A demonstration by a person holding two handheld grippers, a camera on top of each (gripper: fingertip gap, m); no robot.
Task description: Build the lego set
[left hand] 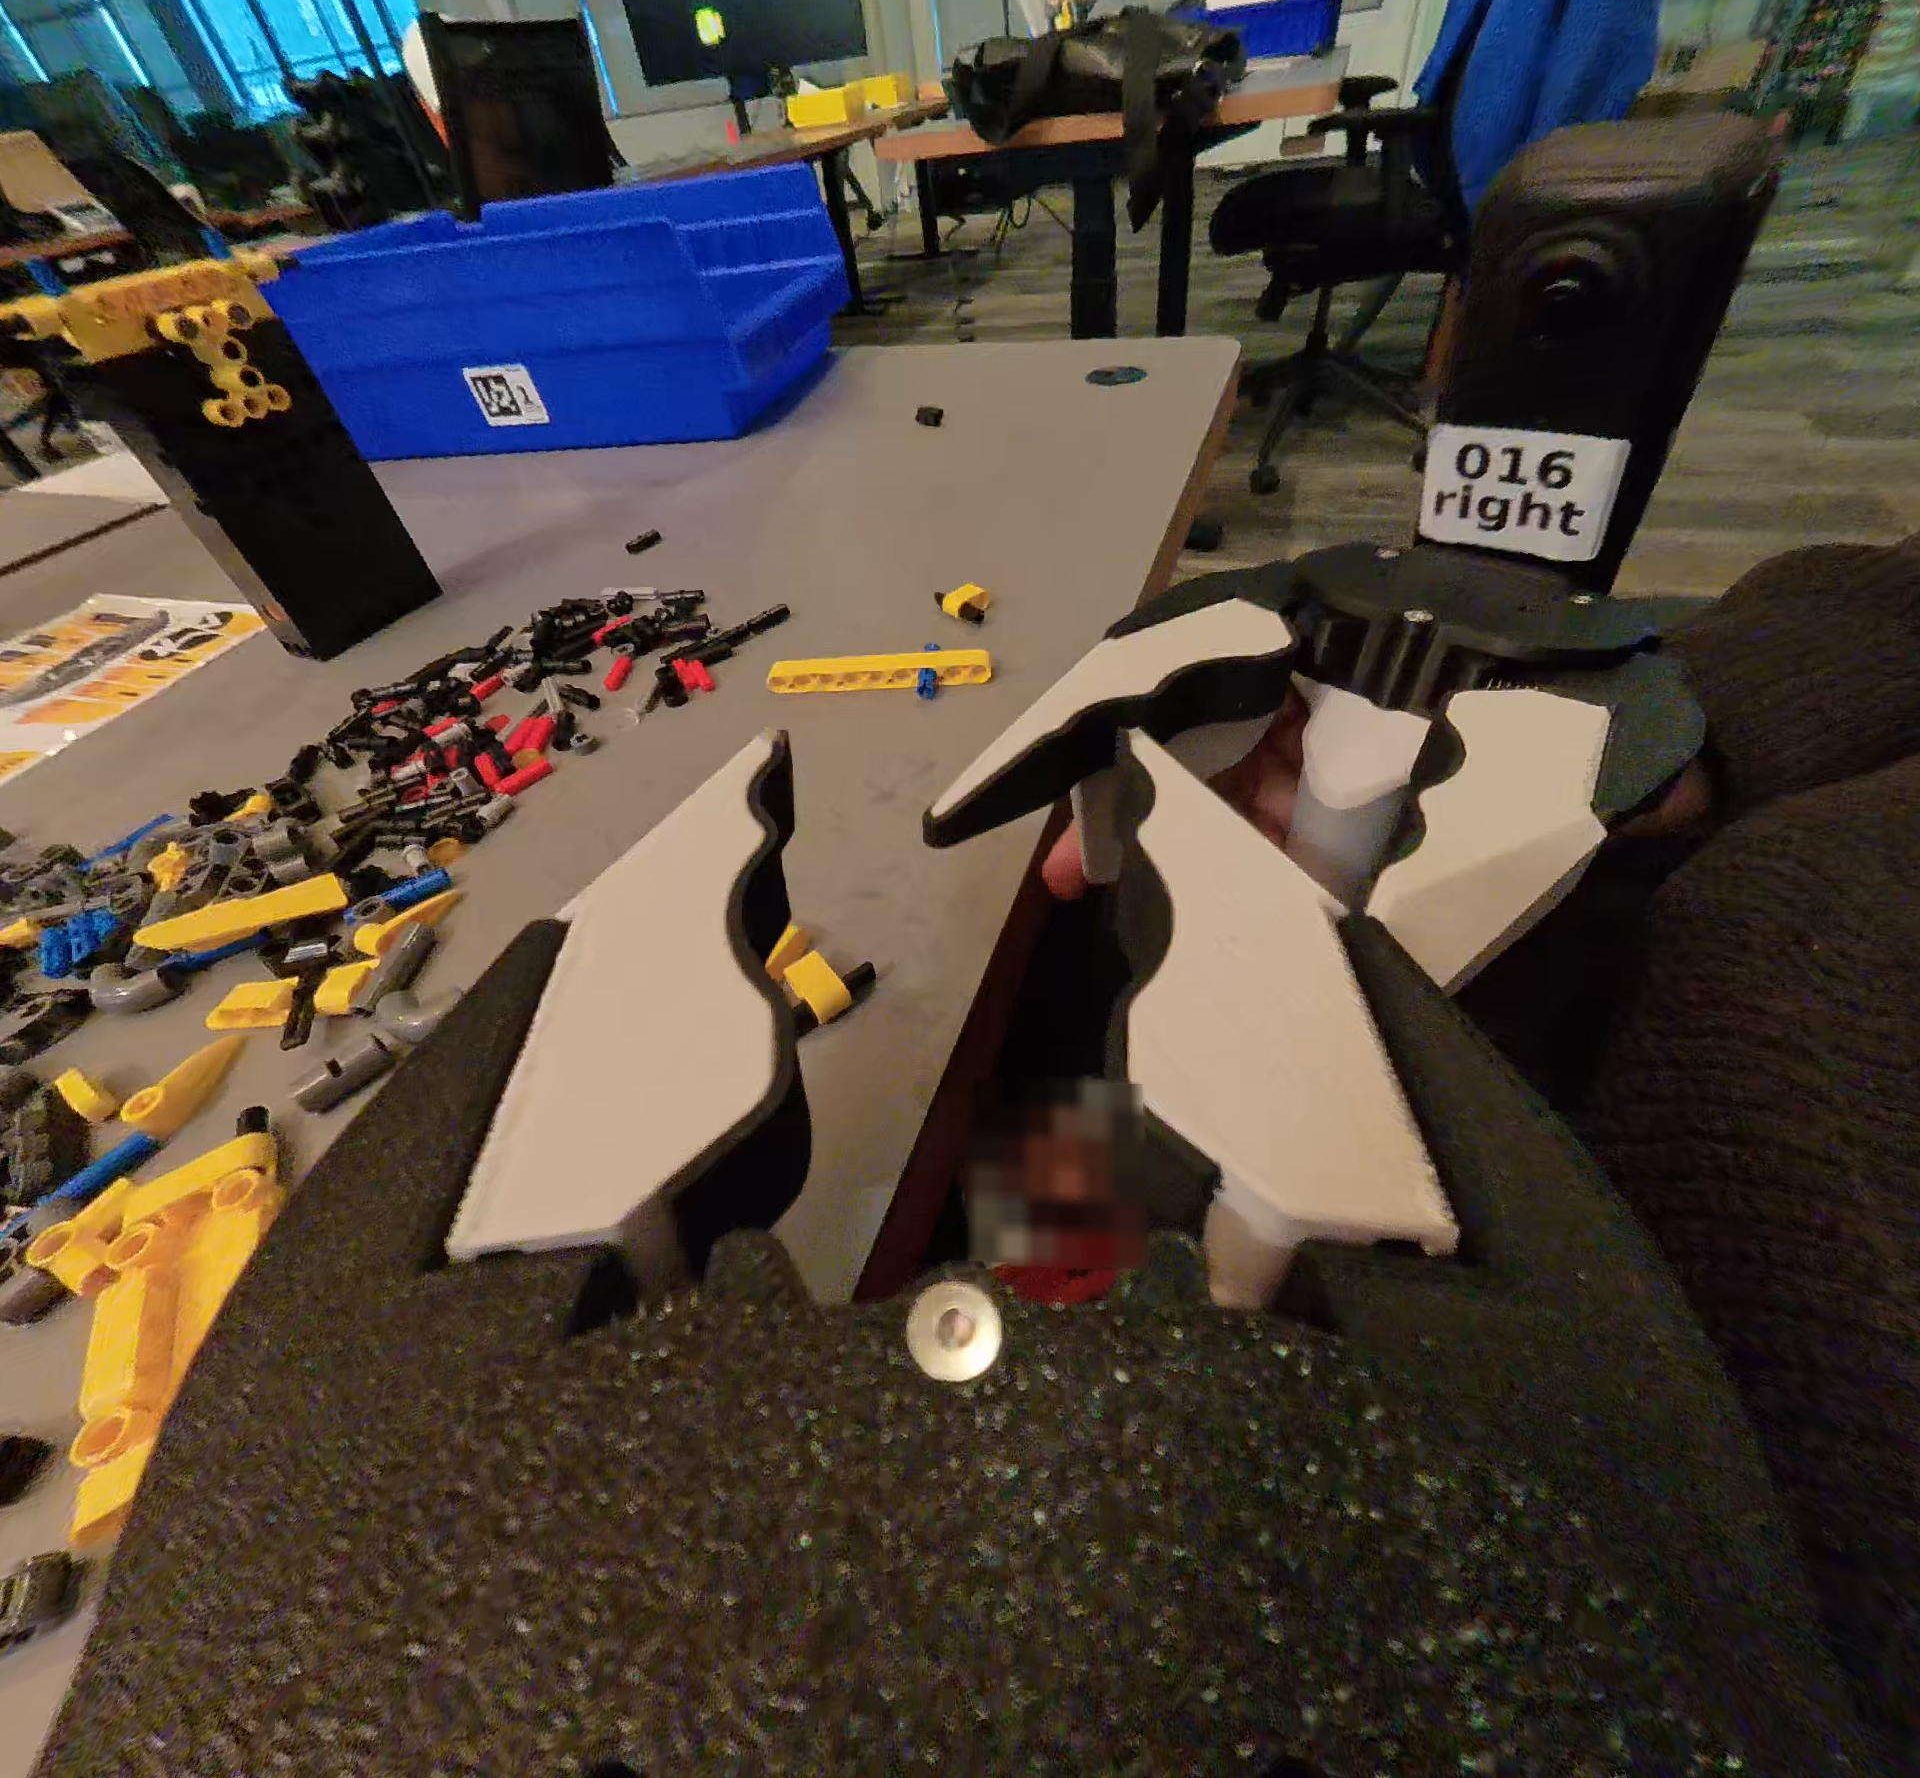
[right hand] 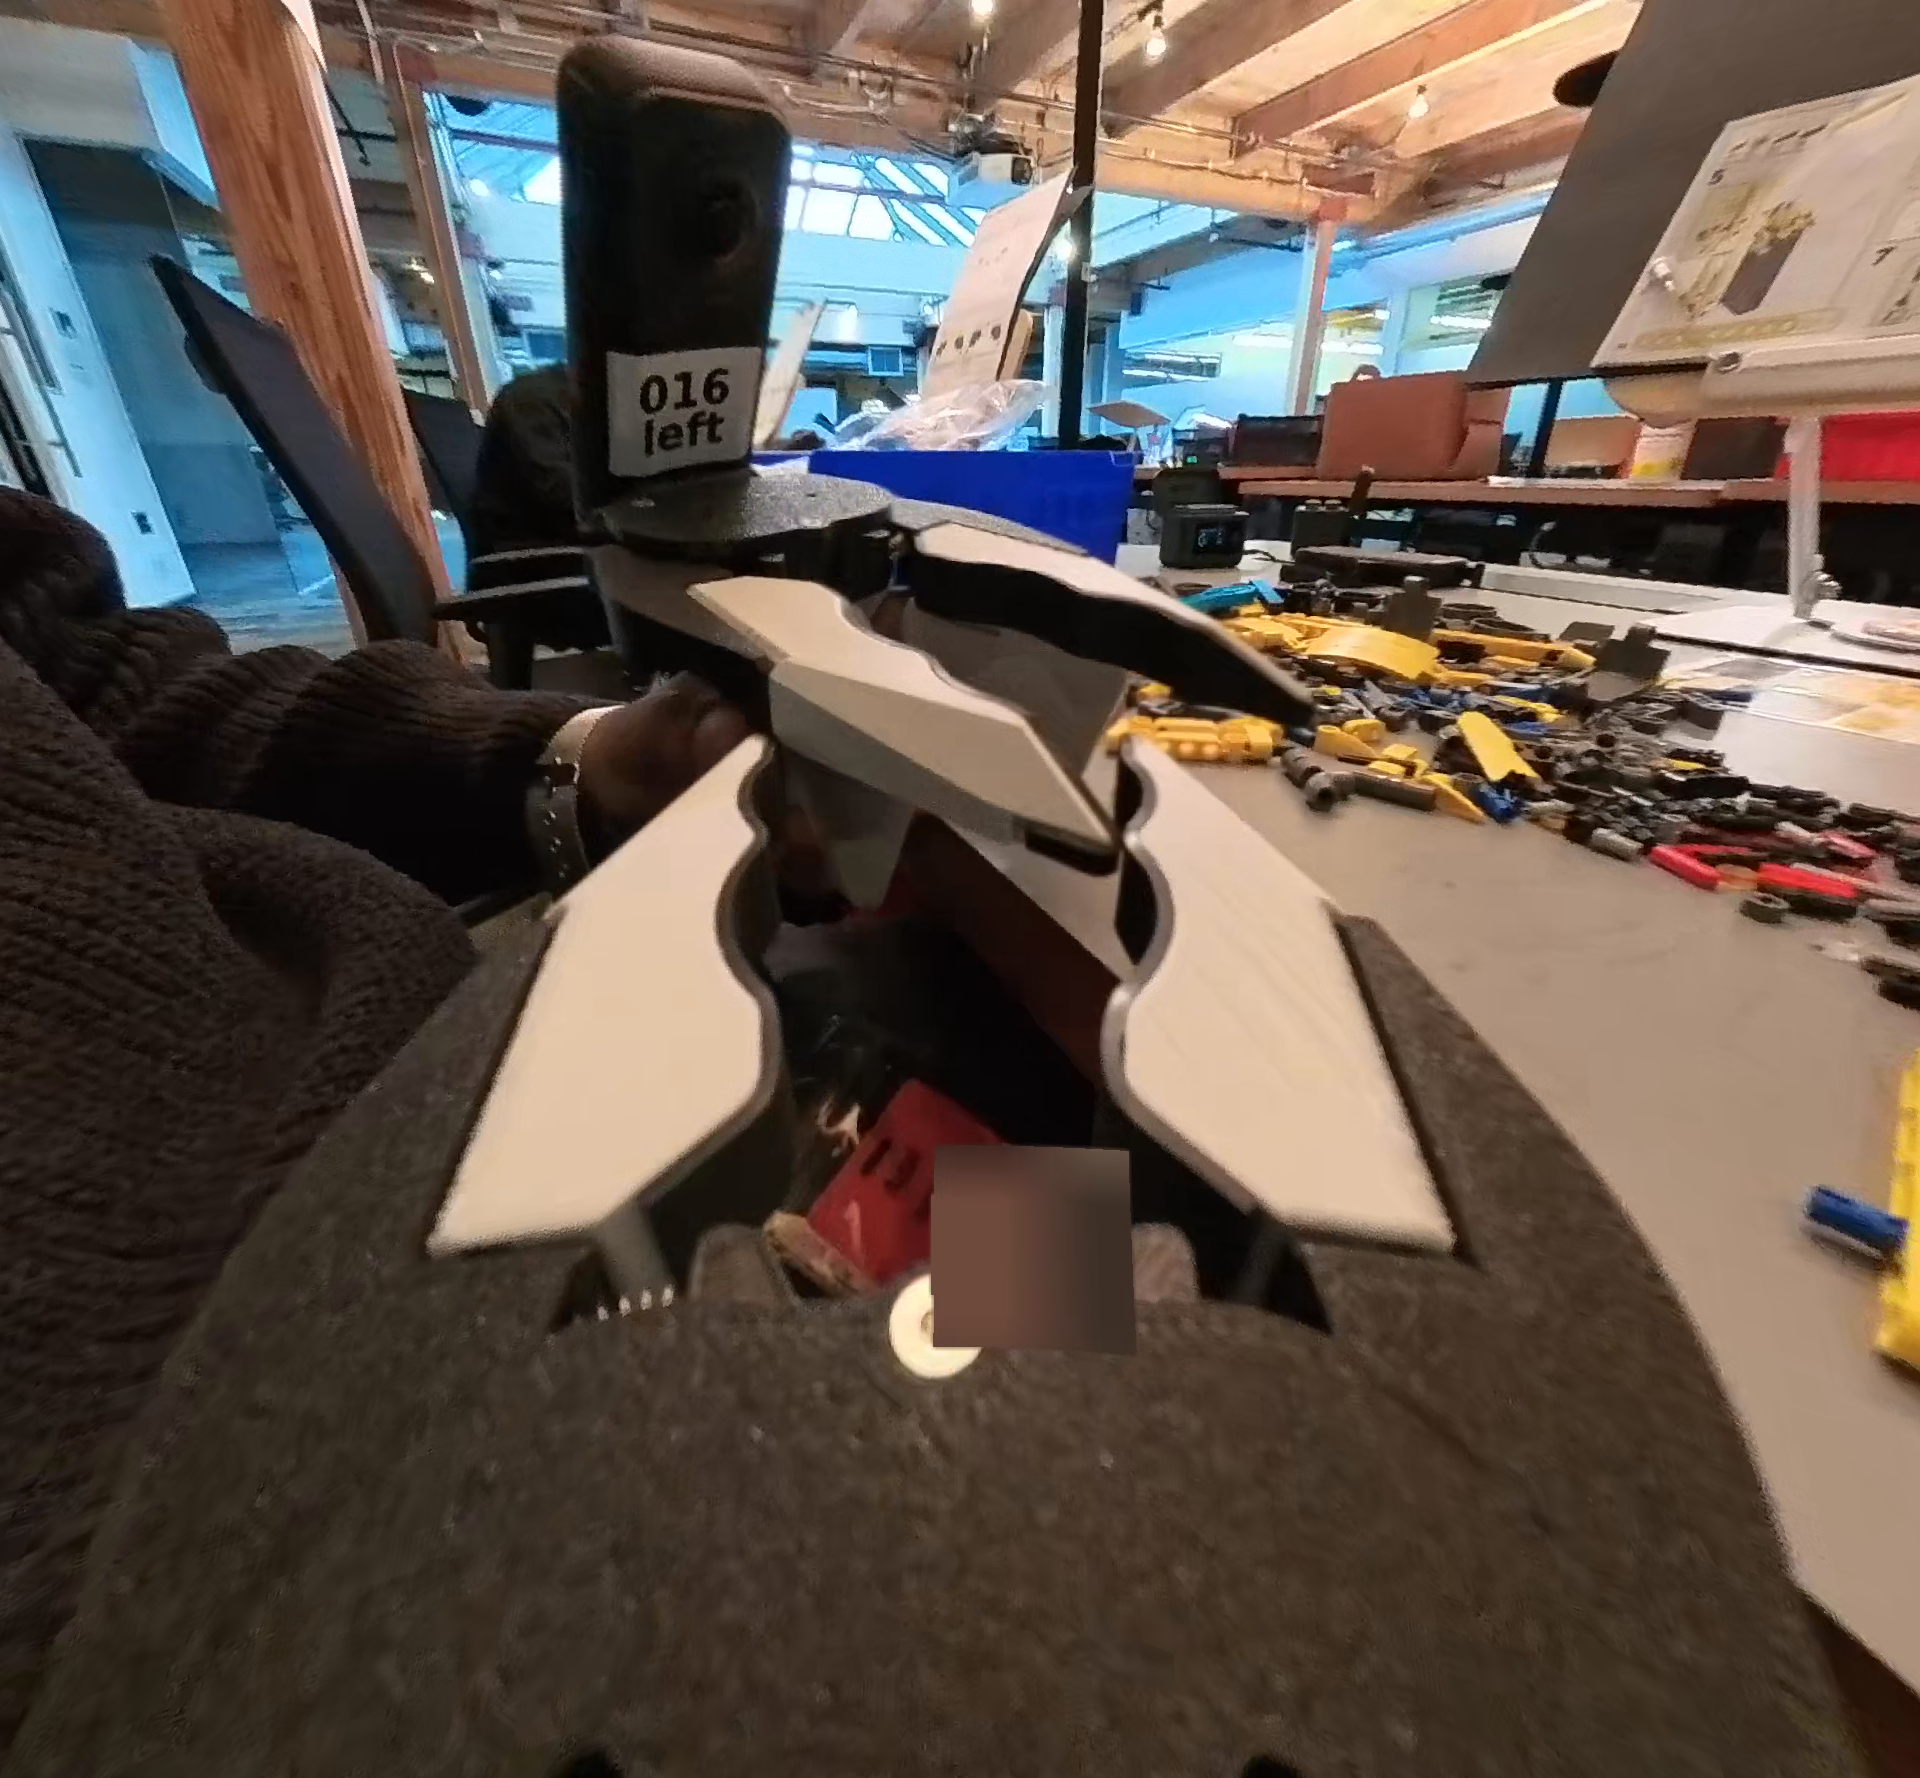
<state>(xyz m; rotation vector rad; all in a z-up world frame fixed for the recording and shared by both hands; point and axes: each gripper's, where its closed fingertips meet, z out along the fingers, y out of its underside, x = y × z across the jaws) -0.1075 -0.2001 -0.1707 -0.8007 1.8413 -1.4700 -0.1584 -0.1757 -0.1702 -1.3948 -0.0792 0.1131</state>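
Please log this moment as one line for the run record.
left gripper: open, empty | right gripper: open, empty | both at table edge, facing each other | toy parts: loose on table

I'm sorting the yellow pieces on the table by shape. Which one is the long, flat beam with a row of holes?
The yellow beam lying alone on the grey table, right of the black-and-red pin pile. A small blue pin sticks through it; other yellow pieces are shorter or curved.

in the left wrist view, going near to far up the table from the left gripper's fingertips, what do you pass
left gripper, open and holding nothing → long yellow beam → small yellow and black piece → black pin → small black piece → blue bin at the back of the grey table
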